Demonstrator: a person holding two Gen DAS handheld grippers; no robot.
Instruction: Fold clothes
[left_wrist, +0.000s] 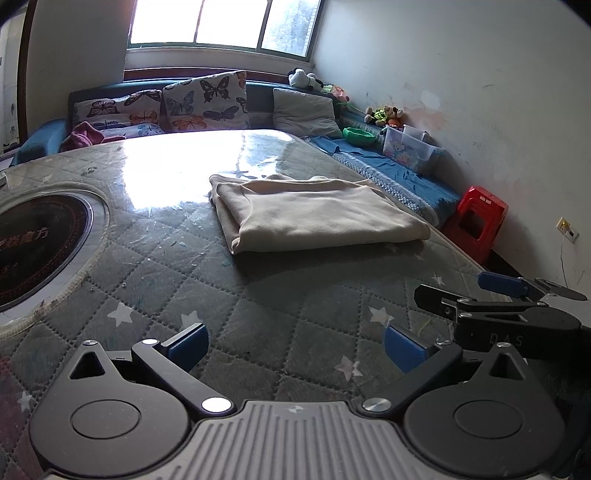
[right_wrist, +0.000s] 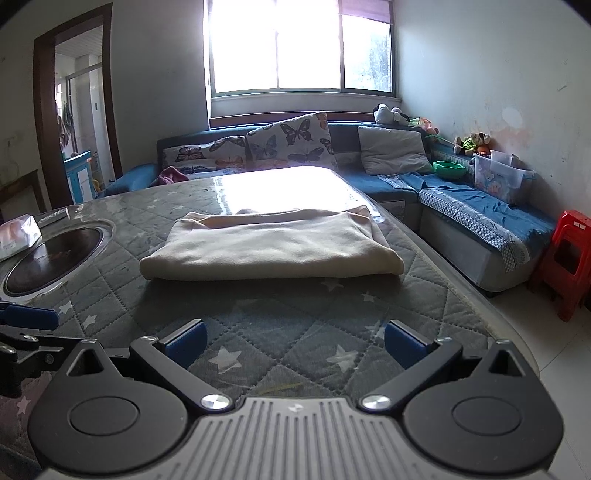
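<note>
Glare, cropped edges and small clutter

Window glare whitens the far end of the surface (right_wrist: 280, 184), hiding its pattern there. The dark round inset (left_wrist: 40, 243) runs off the left edge, its lettering unreadable. The tissue pack (right_wrist: 18, 236) is cropped too. Only a sliver of the right gripper (left_wrist: 506, 299) shows, its fingertips out of frame. The soft toys (right_wrist: 474, 142) are too small to identify.

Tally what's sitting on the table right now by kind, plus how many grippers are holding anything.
Folded beige garment: 1
Tissue pack: 1
Built-in round cooktop: 1
Grippers holding something: 0; left gripper and right gripper are both open and empty
Total things on the table: 3
</note>
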